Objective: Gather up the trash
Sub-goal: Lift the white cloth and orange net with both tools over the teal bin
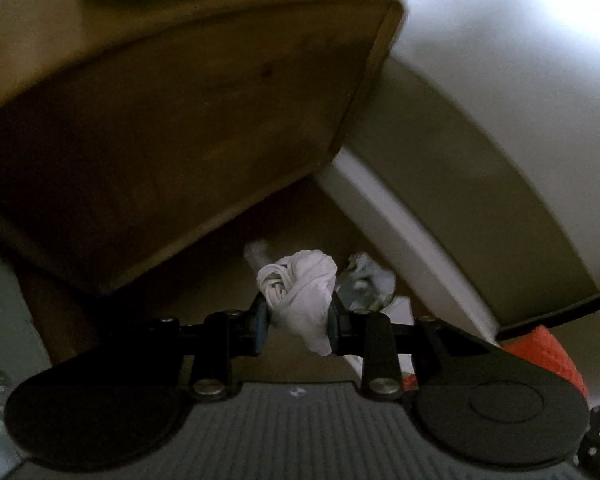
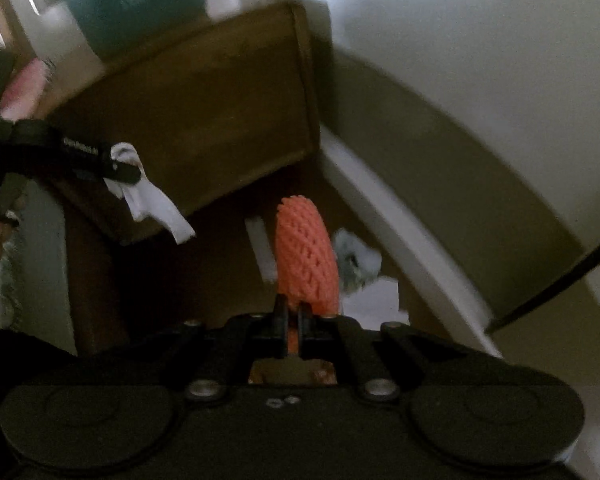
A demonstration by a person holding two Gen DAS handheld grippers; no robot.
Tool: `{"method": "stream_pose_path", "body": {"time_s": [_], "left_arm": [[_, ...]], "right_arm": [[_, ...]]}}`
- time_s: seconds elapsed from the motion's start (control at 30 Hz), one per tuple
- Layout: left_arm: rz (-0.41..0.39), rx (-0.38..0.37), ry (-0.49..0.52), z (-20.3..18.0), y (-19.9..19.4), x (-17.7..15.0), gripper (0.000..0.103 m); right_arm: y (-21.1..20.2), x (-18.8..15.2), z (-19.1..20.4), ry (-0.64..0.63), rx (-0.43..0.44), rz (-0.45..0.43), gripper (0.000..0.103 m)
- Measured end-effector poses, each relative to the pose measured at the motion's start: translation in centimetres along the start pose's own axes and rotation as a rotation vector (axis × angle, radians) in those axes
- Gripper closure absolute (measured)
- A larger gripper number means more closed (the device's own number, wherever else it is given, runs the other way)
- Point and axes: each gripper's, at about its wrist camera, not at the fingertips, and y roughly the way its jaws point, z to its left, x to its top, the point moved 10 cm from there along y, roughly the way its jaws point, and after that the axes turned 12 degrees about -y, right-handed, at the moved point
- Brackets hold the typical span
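Overhead now, both grippers hang above an open cardboard box [image 1: 260,216] set against a white baseboard [image 1: 380,216], its big brown flap [image 1: 180,120] folded back to the left and far side.

Left gripper [image 1: 298,316] — jaws pinching a crumpled white tissue [image 1: 300,284], the wad bulging past the tips and a tail drooping below. From the right wrist view the same tissue [image 2: 152,200] dangles just over the flap's near edge, not yet over the opening; my guess is it needs to shift right before release.

Centre, down in the box: a crumpled pale wrapper [image 1: 364,276] and a flat white sheet beside it, so some trash is already collected.

Right gripper [image 2: 294,320] — jaws pressed nearly together on the end of an orange foam net sleeve [image 2: 306,256], which stands out ahead of the fingers, directly above the box mouth. Held by its end, likely so it falls straight in.

Far right, a dark cable [image 2: 560,280] runs across the wall, well apart from both loads.

Frames are blurred; finer detail not readable.
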Motion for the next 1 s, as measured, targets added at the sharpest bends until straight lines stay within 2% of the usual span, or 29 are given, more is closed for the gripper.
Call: {"method": "stream_pose_path", "body": {"time_s": [0.23, 0.6, 0.83, 1.0], "left_arm": [[-0.142, -0.073, 0.062, -1.7, -9.0, 2.1, 0.075], [-0.402, -0.168, 0.125, -3.6, -22.6, 8.0, 0.075], [-0.562, -0.196, 0.147, -4.1, -29.7, 12.9, 0.075], [-0.67, -0.188, 0.154, -3.6, -34.4, 16.9, 0.075]], "right_arm": [[-7.2, 5.8, 2.3, -0.082, -0.038, -0.161, 0.1], [-17.5, 17.2, 6.5, -0.225, -0.088, -0.433, 0.1], [-21.6, 24.7, 9.5, -0.321, -0.114, -0.575, 0.1], [-23.8, 30.2, 13.0, -0.398, -0.142, -0.662, 0.1]]}}
